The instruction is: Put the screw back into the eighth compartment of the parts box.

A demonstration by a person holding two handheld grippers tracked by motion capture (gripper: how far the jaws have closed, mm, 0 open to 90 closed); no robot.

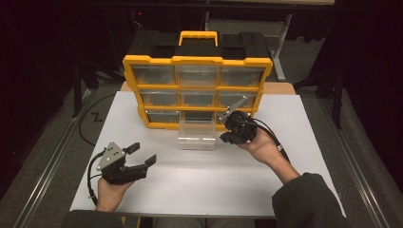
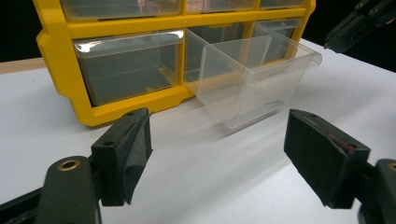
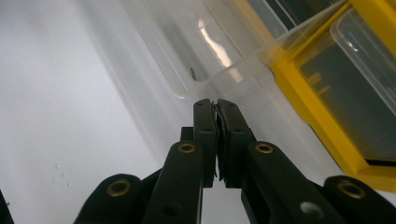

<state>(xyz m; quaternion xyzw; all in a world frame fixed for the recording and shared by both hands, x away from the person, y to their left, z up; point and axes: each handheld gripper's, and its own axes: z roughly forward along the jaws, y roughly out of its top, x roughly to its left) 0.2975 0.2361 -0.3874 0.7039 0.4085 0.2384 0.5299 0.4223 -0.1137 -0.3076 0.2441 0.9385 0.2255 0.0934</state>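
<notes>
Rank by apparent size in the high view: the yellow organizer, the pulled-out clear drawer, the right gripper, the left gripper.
1. yellow organizer
2. clear drawer
3. left gripper and right gripper: look about alike, so unranked.

The organizer [image 1: 197, 90] is standing at twelve o'clock on the table [image 1: 209, 180], toward its far edge. The drawer [image 1: 196, 135] is sticking out of the bottom row's middle slot, lying on the table toward six o'clock of the organizer. The right gripper [image 1: 228, 137] is sitting at three o'clock of the drawer, just beside its front corner. The left gripper [image 1: 142, 154] is resting at eight o'clock of the drawer, well apart from it, near the table's front-left area.
</notes>
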